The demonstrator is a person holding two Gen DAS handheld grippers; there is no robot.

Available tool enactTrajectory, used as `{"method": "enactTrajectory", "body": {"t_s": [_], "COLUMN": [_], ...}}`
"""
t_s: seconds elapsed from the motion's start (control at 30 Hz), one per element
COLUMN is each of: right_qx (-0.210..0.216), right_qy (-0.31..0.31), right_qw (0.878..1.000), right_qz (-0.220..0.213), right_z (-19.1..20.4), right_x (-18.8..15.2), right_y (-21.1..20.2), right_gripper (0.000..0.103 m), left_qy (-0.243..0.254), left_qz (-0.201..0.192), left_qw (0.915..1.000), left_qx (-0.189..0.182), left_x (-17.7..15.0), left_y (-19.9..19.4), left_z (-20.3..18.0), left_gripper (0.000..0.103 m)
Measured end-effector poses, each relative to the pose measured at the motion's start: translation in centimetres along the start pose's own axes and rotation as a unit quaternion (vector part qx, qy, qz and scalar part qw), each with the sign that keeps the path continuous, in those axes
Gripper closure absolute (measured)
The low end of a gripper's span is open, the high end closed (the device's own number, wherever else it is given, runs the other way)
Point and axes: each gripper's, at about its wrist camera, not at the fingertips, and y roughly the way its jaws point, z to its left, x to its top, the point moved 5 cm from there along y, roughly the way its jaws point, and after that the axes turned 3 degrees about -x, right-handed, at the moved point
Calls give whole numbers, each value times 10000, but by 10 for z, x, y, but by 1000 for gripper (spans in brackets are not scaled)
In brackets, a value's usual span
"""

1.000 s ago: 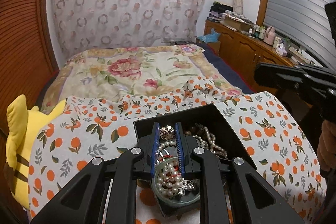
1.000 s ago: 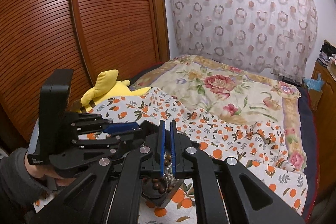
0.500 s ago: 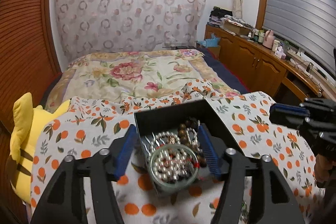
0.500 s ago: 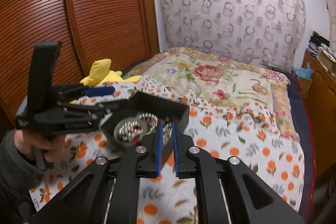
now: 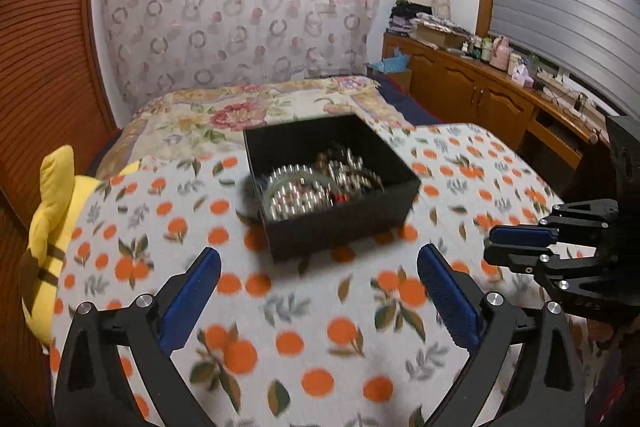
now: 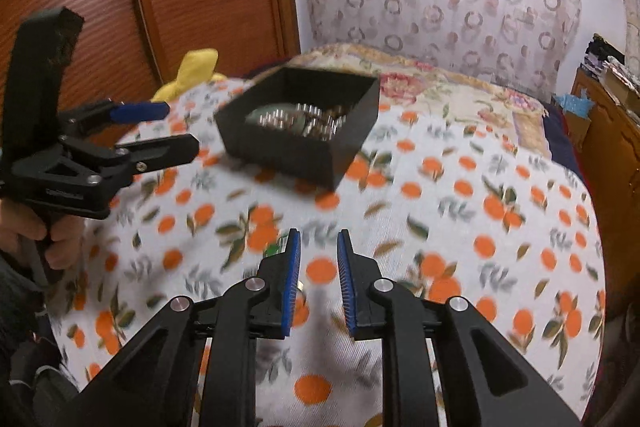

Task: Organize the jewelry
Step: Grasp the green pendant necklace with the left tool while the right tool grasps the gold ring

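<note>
A black open box point(image 5: 344, 223) sits on the orange-print cloth and holds pearl strands and a green bangle point(image 5: 296, 193). It also shows in the right wrist view point(image 6: 280, 151). My left gripper point(image 5: 320, 271) is wide open and empty, pulled back in front of the box. It shows at the left of the right wrist view point(image 6: 176, 129). My right gripper point(image 6: 318, 251) is slightly open and empty, above the cloth near the front. It shows at the right edge of the left wrist view point(image 5: 520, 243).
The orange-print cloth point(image 5: 320, 327) covers the near part of a bed with a floral quilt point(image 5: 240, 111). A yellow plush toy point(image 5: 52, 227) lies at the left edge. A wooden sideboard point(image 5: 500, 95) with small items stands on the right.
My left gripper opened, let go of the jewelry in the box and drew back. My right gripper also drew back from the box and opened a little.
</note>
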Motion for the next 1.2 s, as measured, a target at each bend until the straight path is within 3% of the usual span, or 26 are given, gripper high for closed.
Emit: {"method": "enactTrajectory", "body": {"t_s": [0.27,0.4,0.5,0.63,0.7,1.13,1.2], "right_qx": [-4,-13,13,-53,-35,-176,-213], "right_qy": [-136,-172,-223,-363,-391,-201,-139], "right_qw": [9993,9990,9986,9980,9979,9993,9994], "right_qz": [361,409,485,508,519,261,225], "right_z": [13,16,20,23,23,1,-5], "right_x": [-20,-20,-23,-24,-25,-29,-31], "right_y": [16,20,23,26,25,0,-4], "right_gripper": [82,71,71,71,81,81,81], "left_qy": [10,-10,-20,32,35,187,225], "left_qz": [260,323,359,389,401,656,714], "left_qw": [9996,9994,9992,9991,9990,9967,9959], "left_qx": [-58,-107,-146,-168,-194,-429,-503], "left_x": [-30,-38,-41,-43,-42,-37,-34], "left_y": [2,2,2,3,4,25,30], "left_z": [-6,-9,-12,-16,-19,-45,-51], "left_gripper": [8,8,8,8,8,8,12]}}
